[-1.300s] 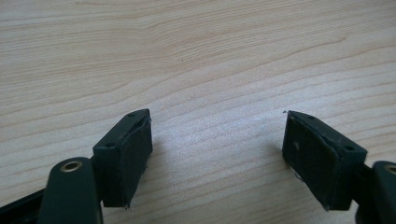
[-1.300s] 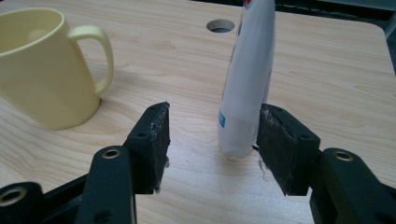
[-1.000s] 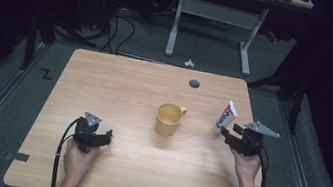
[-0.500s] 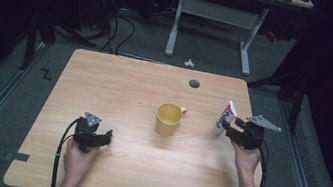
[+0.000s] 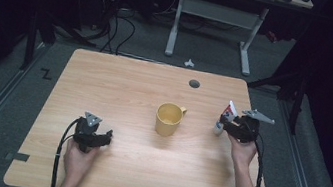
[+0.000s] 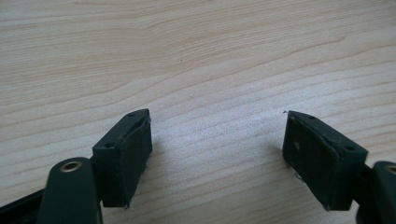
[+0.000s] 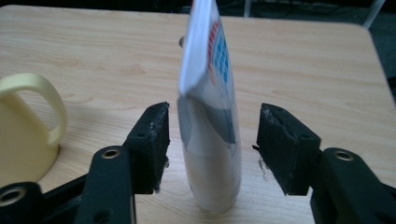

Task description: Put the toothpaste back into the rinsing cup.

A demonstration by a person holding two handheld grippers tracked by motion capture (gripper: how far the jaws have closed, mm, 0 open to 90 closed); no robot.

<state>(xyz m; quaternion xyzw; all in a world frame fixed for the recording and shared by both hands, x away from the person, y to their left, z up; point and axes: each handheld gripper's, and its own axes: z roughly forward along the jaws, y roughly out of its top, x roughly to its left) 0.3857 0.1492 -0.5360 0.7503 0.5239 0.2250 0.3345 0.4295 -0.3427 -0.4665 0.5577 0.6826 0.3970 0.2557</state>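
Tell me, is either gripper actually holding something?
No. The toothpaste tube stands between the right gripper's closing jaws, pads not touching. The left gripper is open over bare table.

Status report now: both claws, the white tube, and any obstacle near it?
Right claw open, closing around the upright white plastic tube with red and blue print, pads not touching. Left claw open over bare wooden table. Yellow ceramic mug stands apart, left of the tube.

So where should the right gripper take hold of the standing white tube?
Probably on the round lower body of the tube, level from the side. It stands upright on its cap end, already between the right gripper's open jaws; the flat crimped top is thinner and floppier.
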